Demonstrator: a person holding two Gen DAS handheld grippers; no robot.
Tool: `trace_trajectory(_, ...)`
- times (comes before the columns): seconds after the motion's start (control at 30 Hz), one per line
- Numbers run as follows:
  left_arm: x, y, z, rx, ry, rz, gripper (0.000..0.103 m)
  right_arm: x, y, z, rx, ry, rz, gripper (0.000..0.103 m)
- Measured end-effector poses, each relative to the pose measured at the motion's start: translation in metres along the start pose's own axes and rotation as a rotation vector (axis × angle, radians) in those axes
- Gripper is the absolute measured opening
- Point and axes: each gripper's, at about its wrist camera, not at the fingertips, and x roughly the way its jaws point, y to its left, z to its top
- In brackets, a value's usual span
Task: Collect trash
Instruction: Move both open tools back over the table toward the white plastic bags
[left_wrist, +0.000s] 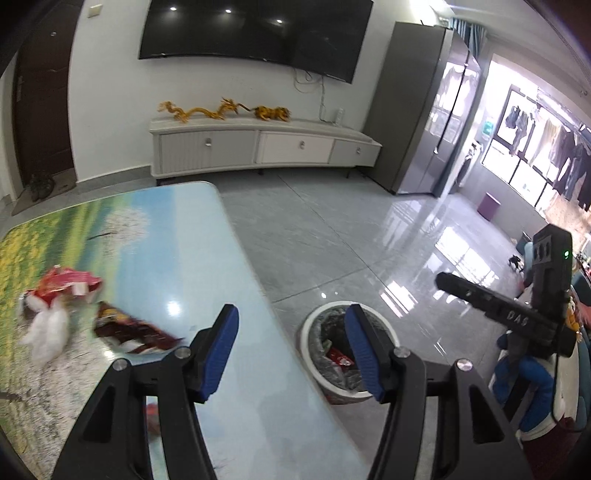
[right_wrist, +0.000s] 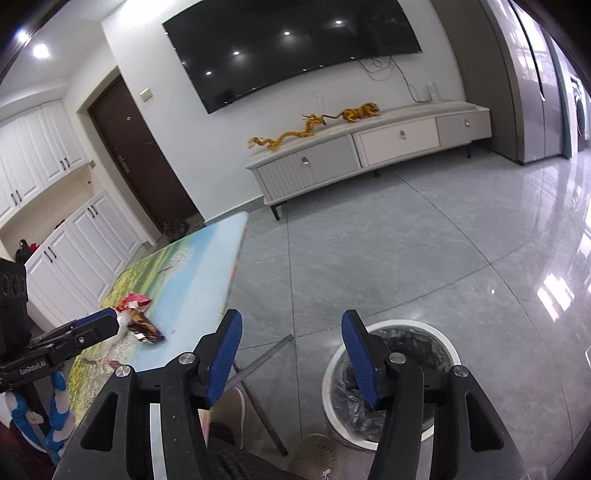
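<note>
On the landscape-print table (left_wrist: 207, 258) lie a red snack wrapper (left_wrist: 68, 284), a crumpled white piece (left_wrist: 48, 330) and a dark red-brown wrapper (left_wrist: 129, 330). My left gripper (left_wrist: 291, 325) hangs open and empty over the table's right edge. Beside the table stands a white bin (left_wrist: 308, 325) with a black liner and a red wrapper (left_wrist: 338, 356) inside. My right gripper (right_wrist: 291, 332) is open and empty above the floor, just left of the bin (right_wrist: 327, 380). In the right wrist view the left gripper (right_wrist: 110, 323) reaches toward the wrappers (right_wrist: 147, 328). The right gripper (left_wrist: 448, 282) shows at the far right of the left wrist view.
A small red scrap (left_wrist: 153, 421) lies on the table under my left finger. A table leg (right_wrist: 266, 358) and a person's slipper (right_wrist: 229, 402) are below the table edge. A low TV cabinet (left_wrist: 258, 147) and a grey fridge (left_wrist: 417, 122) line the far wall across shiny floor tiles.
</note>
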Motion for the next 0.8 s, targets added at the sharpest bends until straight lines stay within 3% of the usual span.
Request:
trace_trajectory(0.5, -0.109, 0.168, -0.067, -0.283, -0.116, 0.246, 0.058, 0.003, 0.105, -0.002, -0.171, 0.015, 0.111, 0.056)
trace_trajectory(0.8, -0.131, 0.221, -0.097, -0.391, -0.137, 0.323, 0.058, 0.027, 0.158, -0.022, -0.252, 0.098, 0.206, 0.056)
